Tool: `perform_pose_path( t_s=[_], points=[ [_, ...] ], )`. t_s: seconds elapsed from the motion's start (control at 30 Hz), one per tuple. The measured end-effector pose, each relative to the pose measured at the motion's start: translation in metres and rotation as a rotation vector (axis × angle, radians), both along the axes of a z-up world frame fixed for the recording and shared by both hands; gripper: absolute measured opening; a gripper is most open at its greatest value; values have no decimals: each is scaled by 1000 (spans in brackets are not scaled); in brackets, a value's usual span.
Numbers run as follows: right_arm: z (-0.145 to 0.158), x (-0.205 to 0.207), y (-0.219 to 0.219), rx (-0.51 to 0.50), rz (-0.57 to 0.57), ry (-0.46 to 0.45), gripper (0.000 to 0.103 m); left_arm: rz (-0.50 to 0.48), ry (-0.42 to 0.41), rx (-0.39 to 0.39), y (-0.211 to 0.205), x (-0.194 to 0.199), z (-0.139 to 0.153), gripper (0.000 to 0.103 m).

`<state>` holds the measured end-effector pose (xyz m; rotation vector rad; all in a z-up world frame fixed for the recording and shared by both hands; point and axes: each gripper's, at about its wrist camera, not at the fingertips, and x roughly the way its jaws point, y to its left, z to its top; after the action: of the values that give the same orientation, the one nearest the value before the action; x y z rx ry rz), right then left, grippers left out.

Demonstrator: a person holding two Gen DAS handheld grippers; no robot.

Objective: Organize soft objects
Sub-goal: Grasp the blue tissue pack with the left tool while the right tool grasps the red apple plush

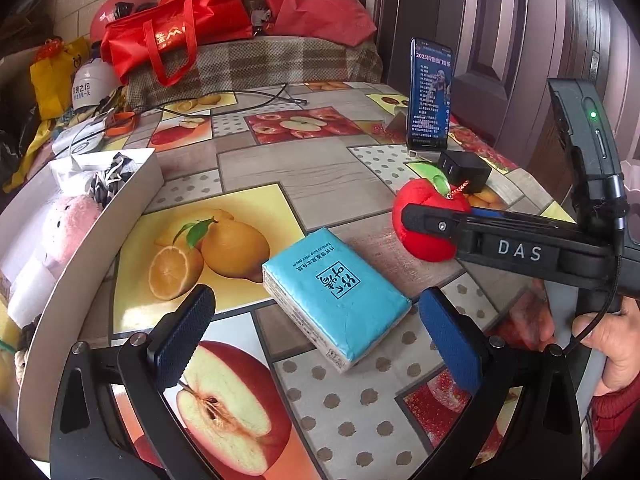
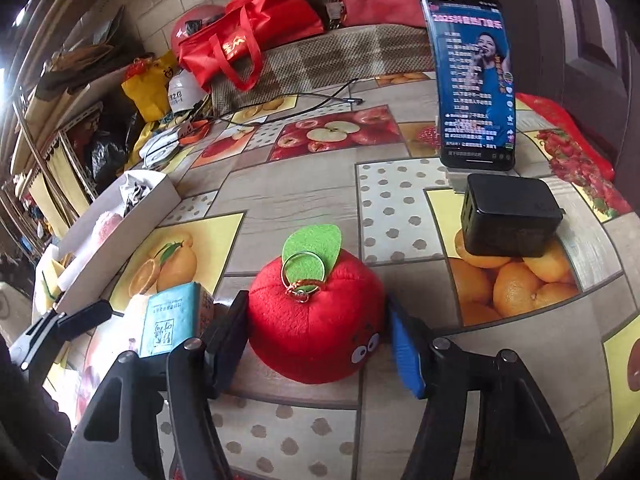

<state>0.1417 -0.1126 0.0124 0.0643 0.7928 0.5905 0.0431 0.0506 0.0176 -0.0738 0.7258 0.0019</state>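
Hidden or unclear: the white box point(image 1: 100, 236) is cut off at the left edge of the left wrist frame; only part of the pink plush point(image 1: 68, 224) and a black-and-white cloth point(image 1: 110, 178) inside it shows. Whether the pads press the apple or merely flank it cannot be told.
Right gripper point(image 2: 318, 340): lower centre of its own frame, jaws part open around the red plush apple point(image 2: 316, 320); the left pad touches its side, the blue pad sits just beside its other side.
Apple: on the fruit-print tablecloth point(image 2: 288, 184), green leaf and metal ring on top, black charger point(image 2: 508, 216) and upright phone point(image 2: 472, 80) beyond it at upper right.
Left gripper point(image 1: 316, 340): wide open, holding nothing.
Blue tissue pack point(image 1: 336, 296): flat on the table, centre of the left wrist frame, between and just ahead of the left fingertips, apart from both.
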Motion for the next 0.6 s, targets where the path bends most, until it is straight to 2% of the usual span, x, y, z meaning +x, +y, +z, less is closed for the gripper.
perform_pose_path(
  t_s=[0.1,0.3,0.37,0.43,0.47,0.5,0.6],
  points=[
    [-1,2,-7,24,-25,22,64,-3,24,20,-8,10,-3,103],
    [2,-2,-4,11,-15,14,64,19,74,59,-21,28,-8,103],
    [1,0,-5,20,-17,21,64,37,96,85,-23,31,-11,95],
    [1,1,-5,23,-18,23,64,37,110,86,-23,33,-13,71],
    [1,1,-4,22,-18,23,64,39,113,83,-21,33,-14,64],
    [1,1,-4,22,-18,22,64,36,109,73,-20,33,-14,50],
    [1,1,-5,24,-20,23,64,38,69,38,-15,27,-9,50]
  ],
)
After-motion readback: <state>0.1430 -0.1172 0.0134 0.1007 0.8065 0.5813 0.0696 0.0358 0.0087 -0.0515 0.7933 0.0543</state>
